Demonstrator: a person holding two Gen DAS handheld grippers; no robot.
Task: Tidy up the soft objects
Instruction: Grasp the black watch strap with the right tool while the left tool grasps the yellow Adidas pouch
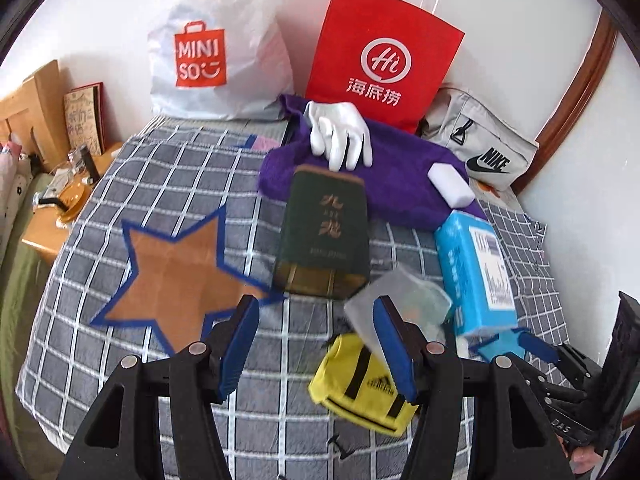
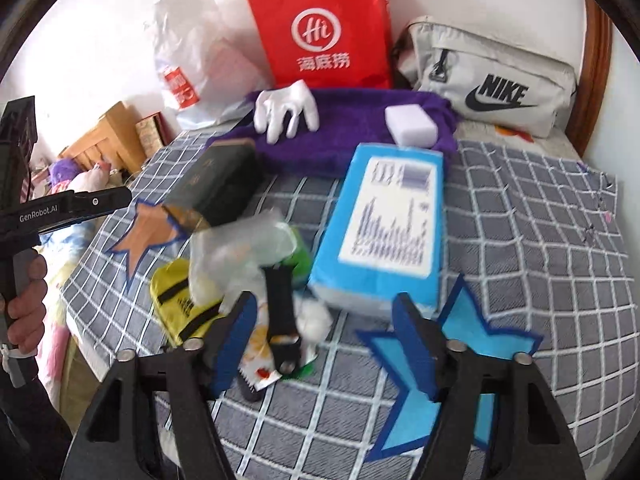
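Observation:
On the checked bed cover (image 1: 100,352) lie a purple towel (image 1: 404,168) with a white glove (image 1: 340,136) and a white foam block (image 1: 450,186) on it. In front are a dark green box (image 1: 324,236), a blue tissue pack (image 1: 476,272), a clear plastic bag (image 1: 404,300) and a yellow pouch (image 1: 360,388). My left gripper (image 1: 316,344) hovers open over the cover, the pouch just behind its right finger. My right gripper (image 2: 324,344) stands open above a black strap (image 2: 282,320), a cotton ball (image 2: 316,320) and wrappers, touching none.
An orange star patch (image 1: 176,272) lies left, a blue star patch (image 2: 472,344) lies right. A white Miniso bag (image 1: 216,48), a red paper bag (image 1: 380,60) and a grey Nike bag (image 2: 492,80) lean on the wall. A wooden bedside table (image 1: 52,216) stands left.

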